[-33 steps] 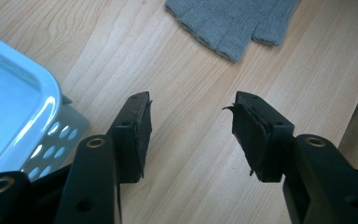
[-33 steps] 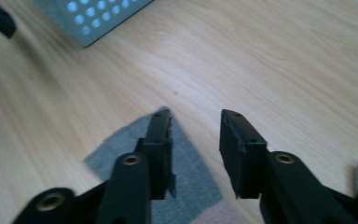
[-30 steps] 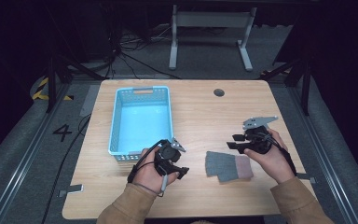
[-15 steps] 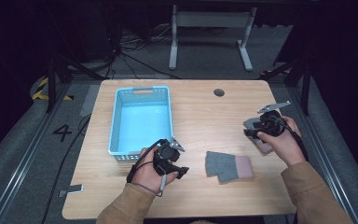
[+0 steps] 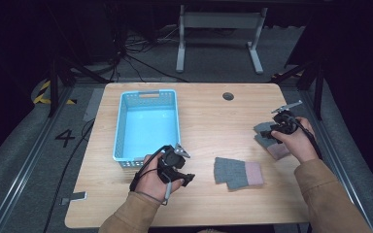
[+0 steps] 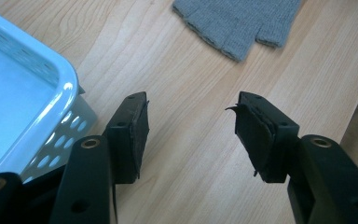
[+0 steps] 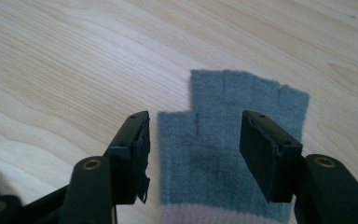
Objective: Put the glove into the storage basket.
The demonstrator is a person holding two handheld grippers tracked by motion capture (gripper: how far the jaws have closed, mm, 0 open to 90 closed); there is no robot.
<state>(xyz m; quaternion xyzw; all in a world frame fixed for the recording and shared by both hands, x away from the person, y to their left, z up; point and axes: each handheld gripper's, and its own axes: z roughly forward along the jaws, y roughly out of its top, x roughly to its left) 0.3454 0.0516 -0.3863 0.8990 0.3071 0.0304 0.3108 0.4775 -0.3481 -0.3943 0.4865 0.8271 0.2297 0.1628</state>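
Observation:
Two grey fingerless gloves with pink cuffs lie flat on the wooden table [image 5: 209, 116]. One glove [image 5: 237, 173] [image 6: 237, 23] is at the middle front. The other glove [image 5: 268, 141] [image 7: 223, 140] lies at the right, under my right gripper [image 5: 271, 132] [image 7: 193, 154]. That gripper's jaws have just been opening and now stand wide, one on each side of the glove without pressing it. My left gripper [image 5: 184, 171] [image 6: 191, 135] is open over bare wood with nothing between its jaws, by the front right corner of the blue basket [image 5: 121, 126] [image 6: 51, 93].
The blue perforated basket has nothing in it and takes up the table's left half. A round cable hole [image 5: 228, 96] sits near the far edge. The right-hand glove lies close to the table's right edge.
My right hand has moved right and away from the middle glove, and its jaws have opened. A second glove now lies under it at the right. The left hand has stayed put.

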